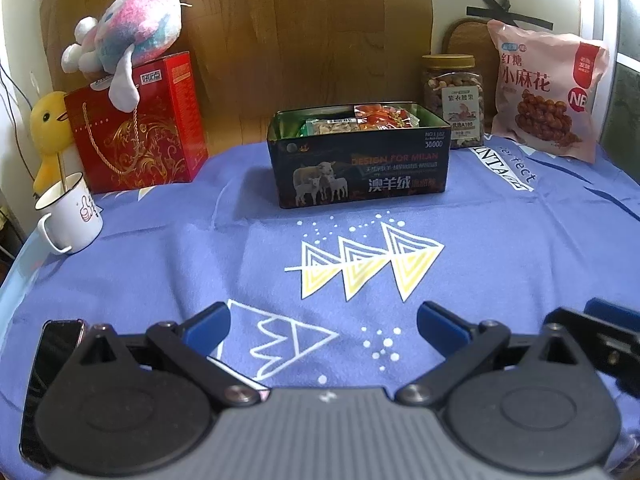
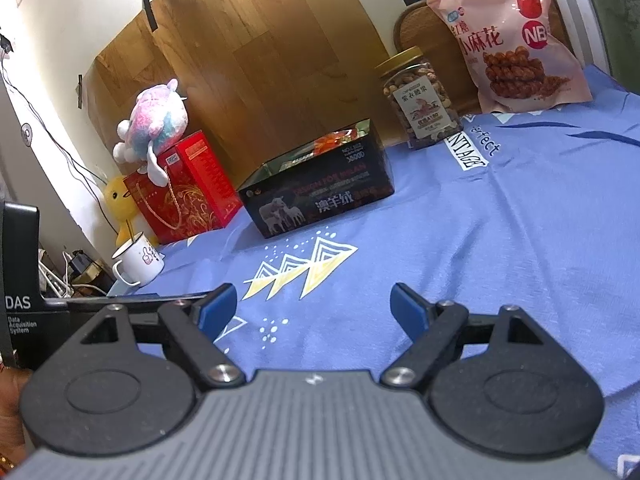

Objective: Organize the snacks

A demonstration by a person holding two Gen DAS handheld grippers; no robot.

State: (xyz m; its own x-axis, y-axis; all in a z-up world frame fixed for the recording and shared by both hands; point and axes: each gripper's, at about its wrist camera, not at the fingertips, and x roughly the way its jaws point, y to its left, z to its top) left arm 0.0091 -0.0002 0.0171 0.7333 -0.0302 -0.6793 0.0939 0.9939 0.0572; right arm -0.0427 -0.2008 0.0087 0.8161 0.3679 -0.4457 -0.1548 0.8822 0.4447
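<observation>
A black tin box (image 1: 358, 164) with sheep printed on its side stands open on the blue cloth, with several wrapped snack packets (image 1: 360, 120) inside. It also shows in the right wrist view (image 2: 320, 196). A jar of nuts (image 1: 454, 96) (image 2: 418, 98) and a pink bag of twisted snacks (image 1: 546, 92) (image 2: 516, 40) stand to the right behind it. My left gripper (image 1: 324, 330) is open and empty, low over the cloth well in front of the box. My right gripper (image 2: 314, 310) is open and empty, in front of and right of the box.
A red gift box (image 1: 138, 128) with a plush toy (image 1: 128, 36) on top stands at the left, beside a yellow duck (image 1: 50, 136) and a white mug (image 1: 72, 216). A phone (image 1: 52, 364) lies by the left gripper. A wooden board (image 1: 304, 32) leans behind.
</observation>
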